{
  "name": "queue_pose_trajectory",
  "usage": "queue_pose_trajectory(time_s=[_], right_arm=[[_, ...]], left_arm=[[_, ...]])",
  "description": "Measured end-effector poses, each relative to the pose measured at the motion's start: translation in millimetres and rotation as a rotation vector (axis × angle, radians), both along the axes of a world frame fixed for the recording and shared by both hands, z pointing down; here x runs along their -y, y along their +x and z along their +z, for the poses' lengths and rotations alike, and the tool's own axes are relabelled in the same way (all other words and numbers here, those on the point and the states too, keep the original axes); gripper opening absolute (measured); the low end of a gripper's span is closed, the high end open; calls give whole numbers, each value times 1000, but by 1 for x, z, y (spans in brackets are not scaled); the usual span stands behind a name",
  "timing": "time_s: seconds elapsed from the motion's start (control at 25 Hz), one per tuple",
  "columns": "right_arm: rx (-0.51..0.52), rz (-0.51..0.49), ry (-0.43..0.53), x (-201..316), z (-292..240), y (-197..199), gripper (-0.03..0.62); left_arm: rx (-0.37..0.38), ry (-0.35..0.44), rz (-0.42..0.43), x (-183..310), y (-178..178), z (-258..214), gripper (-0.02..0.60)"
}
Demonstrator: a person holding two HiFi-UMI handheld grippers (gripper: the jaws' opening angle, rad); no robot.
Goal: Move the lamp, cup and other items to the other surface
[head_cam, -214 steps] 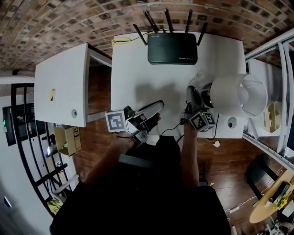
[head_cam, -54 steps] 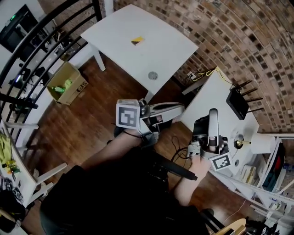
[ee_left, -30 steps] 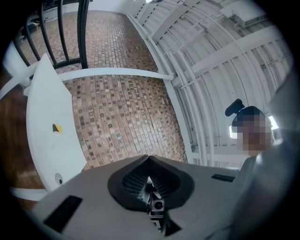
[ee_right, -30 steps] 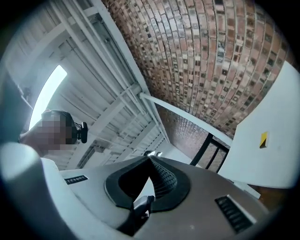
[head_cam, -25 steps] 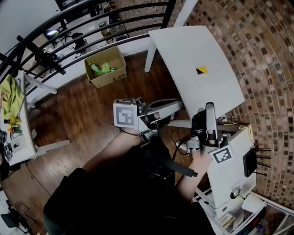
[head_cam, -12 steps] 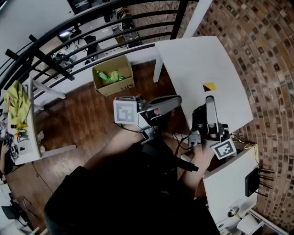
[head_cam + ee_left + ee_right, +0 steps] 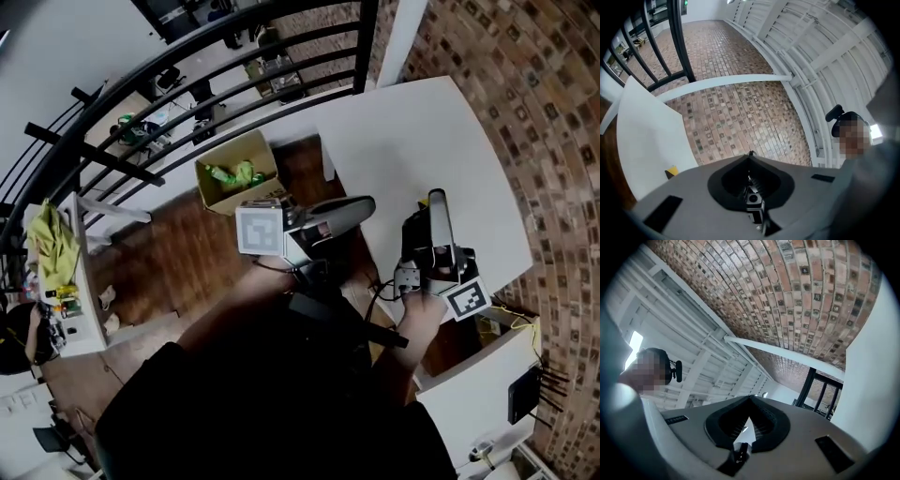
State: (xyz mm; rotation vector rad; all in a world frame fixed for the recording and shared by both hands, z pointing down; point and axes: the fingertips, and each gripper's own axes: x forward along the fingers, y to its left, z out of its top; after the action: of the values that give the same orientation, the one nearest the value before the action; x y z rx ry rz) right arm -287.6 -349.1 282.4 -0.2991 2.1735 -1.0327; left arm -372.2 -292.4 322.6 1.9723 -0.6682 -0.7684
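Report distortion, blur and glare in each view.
Head view: strong fisheye bows the black railing and white table; mostly sharp. Left gripper view: dark vignetted corners, curved brick wall. Right gripper view: same vignette, the wall bulges too, bright patch blown out at left.

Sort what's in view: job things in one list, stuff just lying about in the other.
Job:
lamp; router, probably; white table under them; white table ahead; left gripper and right gripper, both shut, empty.

Lying about:
cardboard box of green items; yellow cloth; black railing.
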Motion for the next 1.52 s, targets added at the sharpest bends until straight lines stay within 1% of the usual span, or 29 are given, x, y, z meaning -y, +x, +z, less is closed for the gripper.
queue_pose_trajectory(time_s=[0.12, 0.32, 0.48, 0.6, 0.72, 0.8, 0.92, 1.04, 1.16, 1.28, 1.4, 1.52], right_arm=[[-14, 27, 3, 30, 3, 4, 18], [-34, 102, -35, 63, 11, 19, 17], [-52, 185, -9, 80, 0, 29, 18], [-67, 286, -2, 98, -2, 43, 18], [-80, 426, -14, 114, 0, 57, 18], [-75, 505, -27, 123, -3, 51, 18], [-93, 584, -34, 132, -7, 26, 18], [-115, 680, -49, 134, -6, 9, 18], [-131, 773, -95, 134, 3, -3, 18], [-156, 853, -159, 121, 19, -7, 18], [-178, 907, -200, 102, 31, -6, 18], [-208, 953, -212, 85, 35, 0, 18]], left_arm=[[-11, 9, 43, 27, 2, 0, 2], [-24, 6, 115, 68, 11, 3, 2], [-37, 35, 199, 99, 17, -8, 2], [-52, 40, 291, 127, 25, -10, 2], [-70, 40, 409, 150, 28, -13, 2], [-69, 23, 468, 166, 15, -16, 2], [-72, 46, 538, 190, -9, -24, 2], [-89, 55, 635, 206, -23, -26, 2], [-102, 5, 728, 218, -30, -13, 2], [-132, -46, 811, 215, -29, -1, 2], [-159, -82, 864, 202, -24, 10, 2], [-179, -97, 907, 190, -15, 17, 2]])
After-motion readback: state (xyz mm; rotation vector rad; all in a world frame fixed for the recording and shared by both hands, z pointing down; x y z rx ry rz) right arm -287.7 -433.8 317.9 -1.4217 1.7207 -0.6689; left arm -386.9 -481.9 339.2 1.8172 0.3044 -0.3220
